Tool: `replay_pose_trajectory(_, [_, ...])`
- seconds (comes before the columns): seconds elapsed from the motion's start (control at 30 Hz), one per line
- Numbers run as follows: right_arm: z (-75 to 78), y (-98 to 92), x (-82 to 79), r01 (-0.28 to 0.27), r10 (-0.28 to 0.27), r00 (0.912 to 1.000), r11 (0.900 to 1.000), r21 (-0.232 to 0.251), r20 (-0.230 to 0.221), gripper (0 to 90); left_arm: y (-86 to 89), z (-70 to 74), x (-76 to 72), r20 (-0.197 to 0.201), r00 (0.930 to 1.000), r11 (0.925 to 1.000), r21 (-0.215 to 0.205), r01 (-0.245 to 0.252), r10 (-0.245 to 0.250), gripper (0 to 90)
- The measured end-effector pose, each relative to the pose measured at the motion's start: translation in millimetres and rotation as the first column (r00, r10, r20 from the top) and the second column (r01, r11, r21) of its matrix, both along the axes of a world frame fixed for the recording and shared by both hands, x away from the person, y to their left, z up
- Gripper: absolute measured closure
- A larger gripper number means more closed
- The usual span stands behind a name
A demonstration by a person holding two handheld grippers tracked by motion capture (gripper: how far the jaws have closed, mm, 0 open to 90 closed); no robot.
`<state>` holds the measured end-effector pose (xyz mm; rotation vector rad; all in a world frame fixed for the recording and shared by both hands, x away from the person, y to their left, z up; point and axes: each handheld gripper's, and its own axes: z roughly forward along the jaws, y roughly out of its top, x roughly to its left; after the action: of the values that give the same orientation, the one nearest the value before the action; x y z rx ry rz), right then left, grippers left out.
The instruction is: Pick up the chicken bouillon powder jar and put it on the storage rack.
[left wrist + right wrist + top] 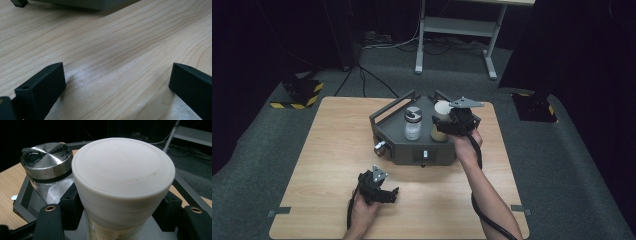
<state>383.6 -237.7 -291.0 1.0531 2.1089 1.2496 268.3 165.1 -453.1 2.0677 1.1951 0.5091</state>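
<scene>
Wood grain of the bench (pixel 327 165) runs under your left hand-held gripper (pixel 379 192), which rests near the front edge with its jaws spread wide and nothing between them; the left gripper view shows bare board in the gap. Past it, toward the middle of the bench, stands a grey tray (pixel 412 150) with raised rails, and two jars stand in it side by side. Your right hand-held gripper (pixel 452 122) reaches in from the right and pinches the white-lidded jar (pixel 441 122) just under its lid; in the right gripper view the jaws press against the jar on both sides. Just beside it, to its left, stands the metal-lidded glass jar (pixel 413 124), upright and untouched. Beyond the bench, grey metal table legs (pixel 457 45) stand on the dark floor.
</scene>
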Motion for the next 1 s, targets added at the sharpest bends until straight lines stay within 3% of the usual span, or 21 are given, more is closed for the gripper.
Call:
replay_pose_trajectory(0.23, [-8.7, -6.0, -0.6, -0.004, 0.004, 0.9999, 1.000, 0.028, 0.016, 35.2, -0.2, 0.0, -0.1, 0.001, 1.0000, 1.0000, 0.001, 0.000, 0.000, 0.8])
replay_pose_trajectory(0.63, [-9.8, -5.0, -1.8, 0.000, 0.000, 0.9997, 1.000, 0.025, 0.023, 34.5, -0.2, 0.0, -0.1, 0.001, 1.0000, 1.0000, 0.001, 0.000, 0.000, 0.8])
replay_pose_trajectory(0.9, [-16.8, -3.5, -11.3, 0.037, -0.039, 0.9981, 0.998, 0.049, 0.047, 9.8, -0.2, 0.0, -0.2, 0.001, 1.0000, 1.0000, 0.001, -0.001, 0.001, 0.8])
replay_pose_trajectory(1.0, [-18.2, -7.6, -10.5, 0.030, -0.033, 0.9986, 0.998, 0.063, 0.042, 7.9, -0.2, 0.0, -0.2, 0.001, 1.0000, 1.0000, 0.001, -0.001, 0.001, 0.8])
